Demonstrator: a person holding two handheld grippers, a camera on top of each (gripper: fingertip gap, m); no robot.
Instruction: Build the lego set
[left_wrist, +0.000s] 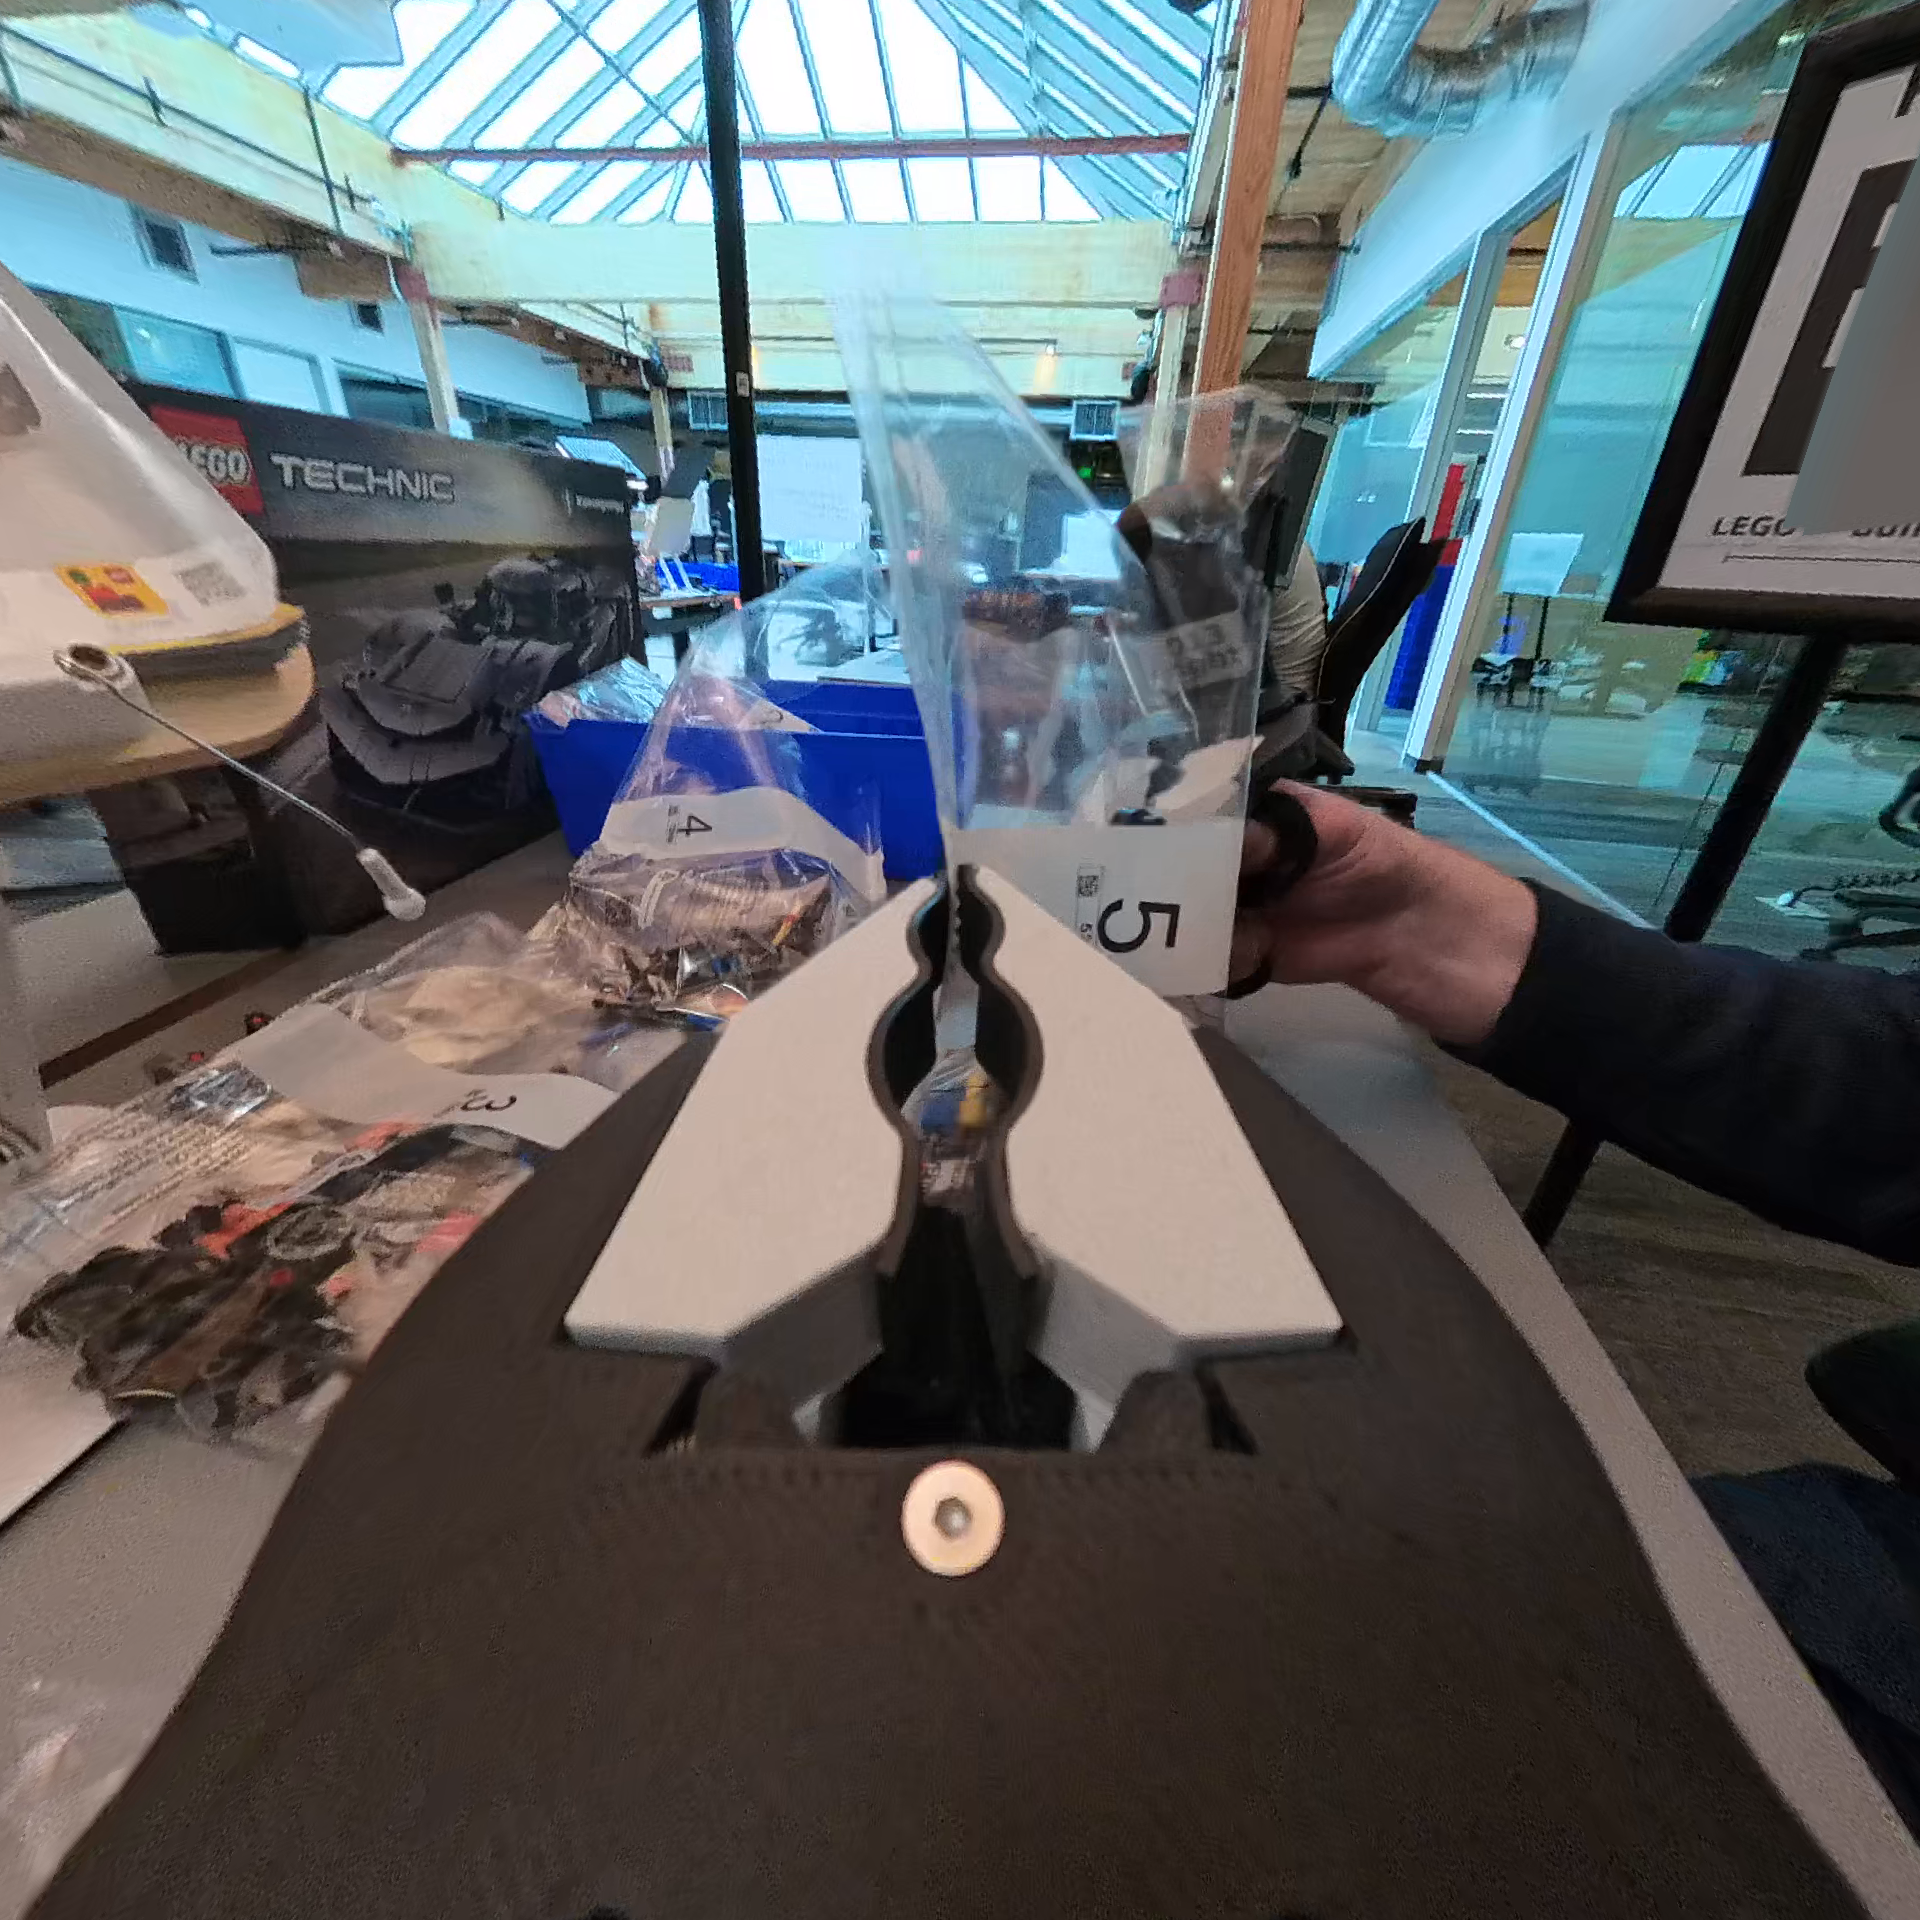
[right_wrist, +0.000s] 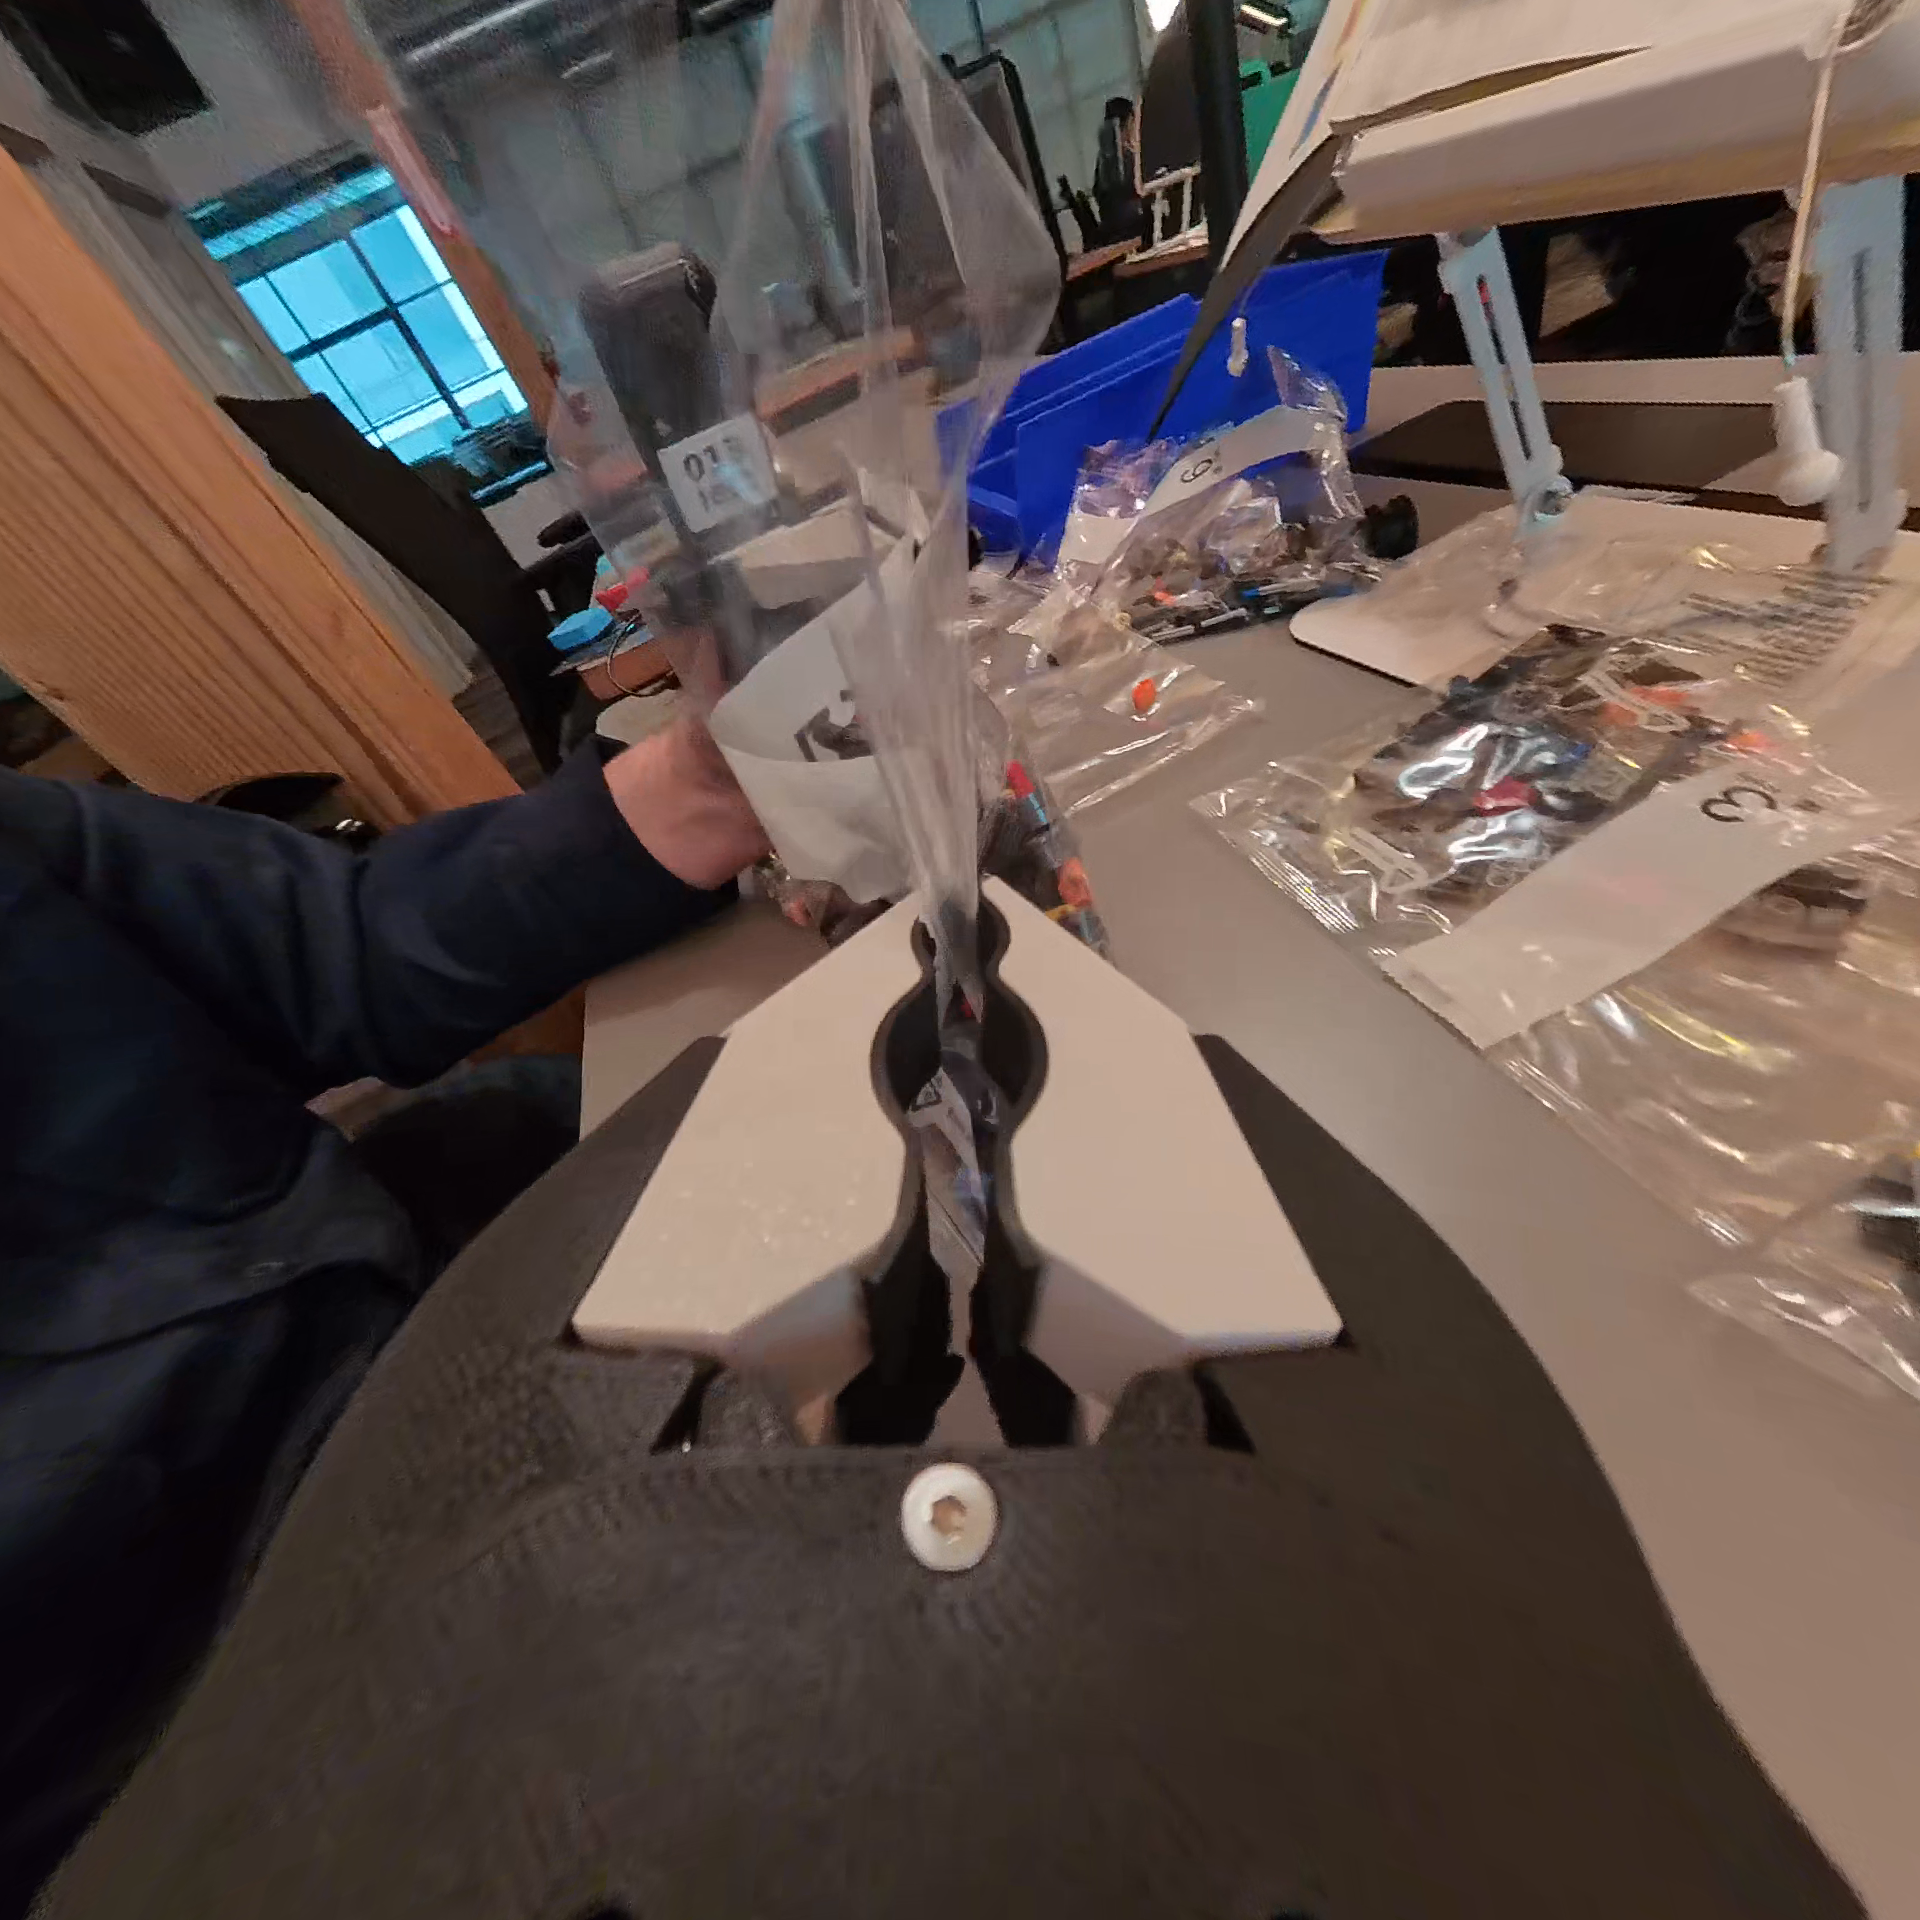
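Left wrist view, two grippers each clamped on one clear bag.

Bright skylight, fisheye edges, motion blur

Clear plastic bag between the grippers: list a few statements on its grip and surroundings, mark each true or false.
1. The left gripper is shut on the clear plastic bag. True.
2. The right gripper is open and empty. False: it is shut on the same bag.
3. The bag lies flat on the table. False: it is held up, upright.
4. A blue bin stands behind the other parts bags. True.
5. The set's box stands at the table's far left in the left wrist view. True.
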